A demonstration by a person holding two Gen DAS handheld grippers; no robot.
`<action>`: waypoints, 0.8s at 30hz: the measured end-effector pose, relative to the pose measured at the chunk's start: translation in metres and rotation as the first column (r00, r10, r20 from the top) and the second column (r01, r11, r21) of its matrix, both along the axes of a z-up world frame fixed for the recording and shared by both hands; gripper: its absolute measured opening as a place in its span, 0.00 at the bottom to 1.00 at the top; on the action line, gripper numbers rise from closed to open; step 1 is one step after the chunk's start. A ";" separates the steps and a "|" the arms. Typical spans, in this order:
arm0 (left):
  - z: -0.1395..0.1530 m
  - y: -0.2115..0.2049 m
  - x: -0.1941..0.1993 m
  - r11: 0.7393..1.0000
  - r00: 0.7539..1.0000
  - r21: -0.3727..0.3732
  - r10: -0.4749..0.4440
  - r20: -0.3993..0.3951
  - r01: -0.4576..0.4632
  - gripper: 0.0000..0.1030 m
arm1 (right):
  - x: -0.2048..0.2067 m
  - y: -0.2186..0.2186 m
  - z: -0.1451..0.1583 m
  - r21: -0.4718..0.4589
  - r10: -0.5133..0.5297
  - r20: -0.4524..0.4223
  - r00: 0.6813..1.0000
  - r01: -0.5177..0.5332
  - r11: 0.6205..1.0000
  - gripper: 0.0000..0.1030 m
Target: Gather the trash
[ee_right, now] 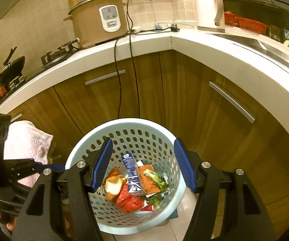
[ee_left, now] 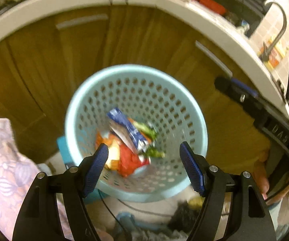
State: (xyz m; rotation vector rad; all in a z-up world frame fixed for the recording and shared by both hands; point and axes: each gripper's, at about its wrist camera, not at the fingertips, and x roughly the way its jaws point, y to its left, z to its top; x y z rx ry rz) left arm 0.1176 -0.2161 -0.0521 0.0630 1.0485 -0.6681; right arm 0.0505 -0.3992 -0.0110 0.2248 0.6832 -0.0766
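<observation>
A pale blue perforated basket (ee_left: 192,108) (ee_right: 124,125) stands on the floor in front of the cabinets. In it lie a blue milk carton (ee_left: 124,128) (ee_right: 131,172), a red bag (ee_right: 128,199), a bread slice (ee_right: 114,185), leafy greens (ee_right: 157,179) and orange scraps. My left gripper (ee_left: 144,152) hangs open over the basket's mouth, nothing between its blue pads; the carton below looks blurred. My right gripper (ee_right: 142,160) is also open and empty above the basket. One black and blue finger (ee_left: 236,92) of the right gripper shows at the right of the left wrist view.
Wooden cabinet doors with metal handles (ee_right: 105,77) curve behind the basket under a white countertop (ee_right: 204,46). A rice cooker (ee_right: 98,18), a kettle (ee_right: 210,8) and two hanging cords (ee_right: 132,64) are above. A patterned cloth (ee_right: 28,138) is at the left.
</observation>
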 end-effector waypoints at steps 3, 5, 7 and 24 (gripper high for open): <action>0.020 0.019 -0.014 0.996 0.989 -0.041 0.081 0.120 -0.076 0.70 | -0.003 0.010 0.006 -0.009 0.012 0.017 1.000 -0.012 1.000 0.58; 0.034 0.035 -0.029 0.987 0.964 -0.072 0.155 0.216 -0.143 0.70 | -0.006 0.018 0.010 -0.016 0.025 0.030 0.999 -0.024 1.000 0.58; 0.046 0.047 -0.041 0.976 0.934 -0.097 0.213 0.288 -0.193 0.75 | -0.009 0.027 0.013 -0.024 0.035 0.040 0.999 -0.034 0.999 0.58; 0.054 0.094 -0.077 0.894 0.718 -0.046 0.387 0.578 -0.445 0.81 | -0.043 0.094 0.045 -0.101 0.036 0.154 0.987 -0.021 0.995 0.64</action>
